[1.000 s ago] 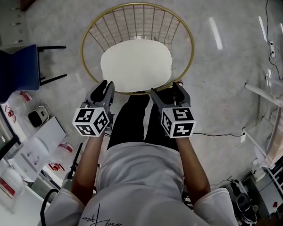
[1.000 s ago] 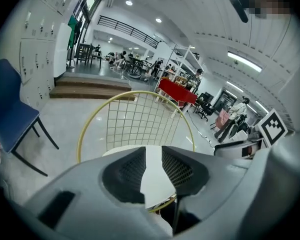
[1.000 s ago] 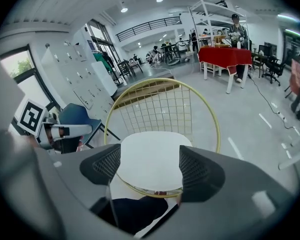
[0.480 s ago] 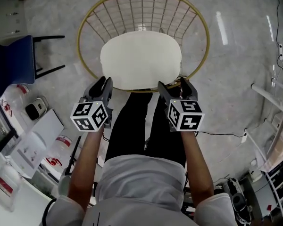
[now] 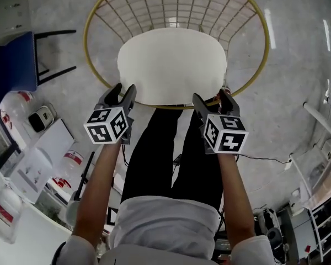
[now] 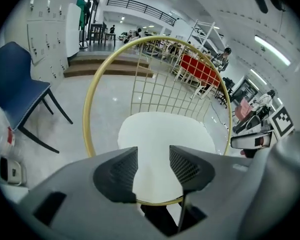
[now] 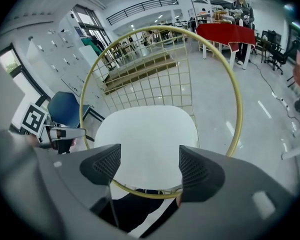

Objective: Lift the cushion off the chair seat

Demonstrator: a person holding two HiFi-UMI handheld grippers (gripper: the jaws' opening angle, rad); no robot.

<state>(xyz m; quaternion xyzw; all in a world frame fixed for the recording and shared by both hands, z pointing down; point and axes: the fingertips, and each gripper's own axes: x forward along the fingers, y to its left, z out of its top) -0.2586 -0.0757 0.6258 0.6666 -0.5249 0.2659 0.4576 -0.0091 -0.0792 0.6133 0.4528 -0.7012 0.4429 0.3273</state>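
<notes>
Both probably off cushion: left tool opening, right tool wide.

Blue chair, red-clothed table

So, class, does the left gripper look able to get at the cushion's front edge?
Probably yes: the left gripper hangs just short of the cushion, jaws opening with nothing between them; only the chair's gold rim lies along that edge.
</notes>
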